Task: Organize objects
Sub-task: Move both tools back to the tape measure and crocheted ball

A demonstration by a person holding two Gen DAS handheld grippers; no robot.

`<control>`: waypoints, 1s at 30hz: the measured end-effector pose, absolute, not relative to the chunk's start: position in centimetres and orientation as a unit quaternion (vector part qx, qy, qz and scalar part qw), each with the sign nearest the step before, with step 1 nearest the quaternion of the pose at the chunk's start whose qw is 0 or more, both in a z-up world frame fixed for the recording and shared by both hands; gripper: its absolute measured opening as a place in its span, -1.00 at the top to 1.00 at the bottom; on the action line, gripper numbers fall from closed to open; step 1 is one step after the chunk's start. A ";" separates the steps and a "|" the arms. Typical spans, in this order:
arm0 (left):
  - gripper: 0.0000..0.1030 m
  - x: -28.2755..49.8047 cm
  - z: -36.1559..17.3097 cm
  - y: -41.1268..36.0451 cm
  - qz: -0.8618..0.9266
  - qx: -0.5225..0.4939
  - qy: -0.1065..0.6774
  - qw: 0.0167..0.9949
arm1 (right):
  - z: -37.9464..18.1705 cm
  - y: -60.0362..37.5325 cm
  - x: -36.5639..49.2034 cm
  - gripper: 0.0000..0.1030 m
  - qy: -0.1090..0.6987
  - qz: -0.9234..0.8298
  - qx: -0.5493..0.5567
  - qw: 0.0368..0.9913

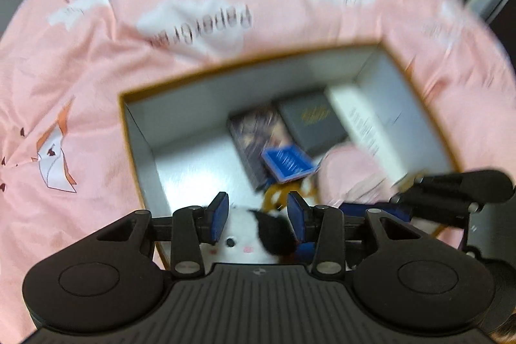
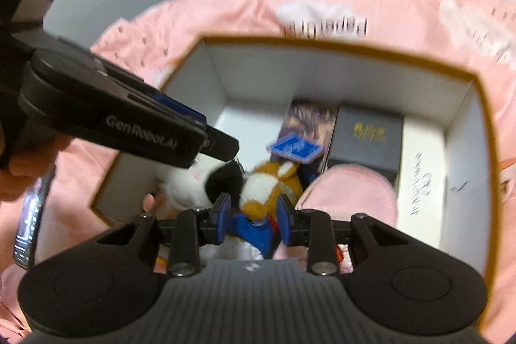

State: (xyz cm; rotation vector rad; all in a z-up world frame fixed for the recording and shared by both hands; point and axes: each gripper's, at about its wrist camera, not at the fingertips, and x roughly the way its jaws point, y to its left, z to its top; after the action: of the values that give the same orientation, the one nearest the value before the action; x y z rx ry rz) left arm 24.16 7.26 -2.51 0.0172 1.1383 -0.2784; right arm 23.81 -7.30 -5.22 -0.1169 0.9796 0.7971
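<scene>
Left claw (image 1: pixel 258 216): part open astride the cow plush (image 1: pixel 248 234); grip unclear.
Right claw (image 2: pixel 253 218): narrow around the fox plush (image 2: pixel 267 192); contact unclear.
Box (image 2: pixel 354 47): collects everything.

The black left gripper with blue pads (image 1: pixel 257 216) points steeply down, its jaws parted. The matching black right gripper (image 2: pixel 253 218) tilts down beside it, jaws narrowly apart. A bare hand (image 2: pixel 19 169) grips the left one's body.
</scene>
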 end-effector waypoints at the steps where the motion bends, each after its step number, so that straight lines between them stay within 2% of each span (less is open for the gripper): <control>1: 0.07 23.2 -1.6 7.4 -0.134 0.000 0.516 0.846 | -4.5 -7.5 23.2 0.36 0.446 0.372 -0.053 0.813; 6: 0.07 18.2 1.7 7.0 -0.122 0.001 0.448 0.886 | -2.0 -8.8 20.0 0.33 0.405 0.364 -0.038 0.838; 9: 0.07 15.4 3.0 7.0 -0.099 -0.015 0.427 0.899 | -0.8 -10.0 17.9 0.13 0.383 0.354 -0.031 0.853; 15: 0.10 11.0 3.8 6.7 -0.094 -0.019 0.413 0.906 | 0.1 -12.2 14.1 0.11 0.375 0.342 -0.009 0.862; 22: 0.11 7.0 1.4 5.7 -0.112 -0.006 0.432 0.895 | -3.0 -13.7 10.6 0.11 0.422 0.306 -0.002 0.853; 30: 0.26 4.1 -5.3 6.0 -0.105 -0.007 0.529 0.842 | -7.6 -13.5 7.0 0.10 0.500 0.313 -0.028 0.807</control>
State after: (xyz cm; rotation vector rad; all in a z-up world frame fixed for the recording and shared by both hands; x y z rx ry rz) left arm 4.13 5.97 -5.30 -0.0153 1.1165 -0.2214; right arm 6.99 -13.55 -7.56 -0.0607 1.0703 0.6692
